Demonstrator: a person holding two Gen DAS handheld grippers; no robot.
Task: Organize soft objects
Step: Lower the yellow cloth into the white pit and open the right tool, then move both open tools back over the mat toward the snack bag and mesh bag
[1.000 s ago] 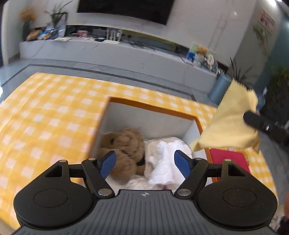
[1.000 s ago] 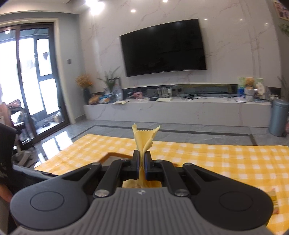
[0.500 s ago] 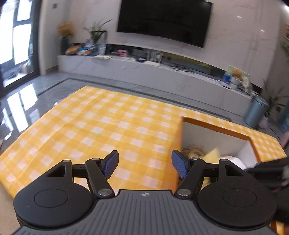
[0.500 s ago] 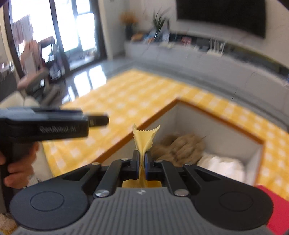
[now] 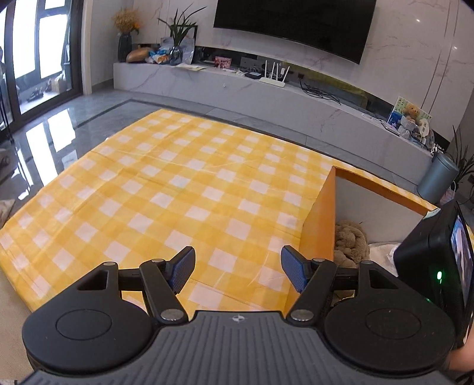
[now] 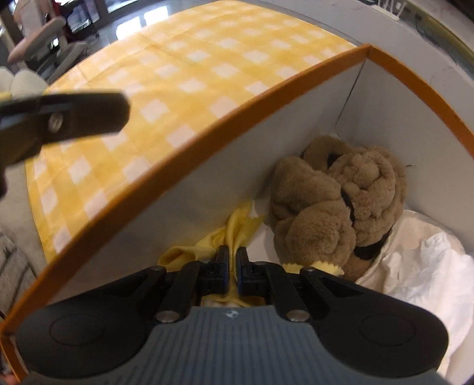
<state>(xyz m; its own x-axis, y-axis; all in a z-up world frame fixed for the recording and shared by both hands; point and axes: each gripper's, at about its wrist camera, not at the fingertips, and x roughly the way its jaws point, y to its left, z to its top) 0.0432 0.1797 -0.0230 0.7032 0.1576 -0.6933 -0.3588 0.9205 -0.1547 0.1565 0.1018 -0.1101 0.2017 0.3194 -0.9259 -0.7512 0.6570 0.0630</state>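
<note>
Yellow pinked-edge cloth, pinched in the closed right gripper, sits inside the orange-rimmed box near its left wall, beside the brown plush toy; the placing step is in hand, and release comes next. Left gripper hangs wide open and empty over the checked tablecloth.

The cloth spread under everything is checked in warm yellow, paler yellow and white squares. The box is orange on its outer wall and rim, plain white inside. In it lies a fuzzy brown plush toy with black bands, beside a white crumpled fabric. The rag is pale yellow with zigzag-cut edges. The left tool is black with blue finger pads and a ribbed grey body; the right tool has the same black and grey. The television is black against a white marbled wall, and the floor is glossy grey.
</note>
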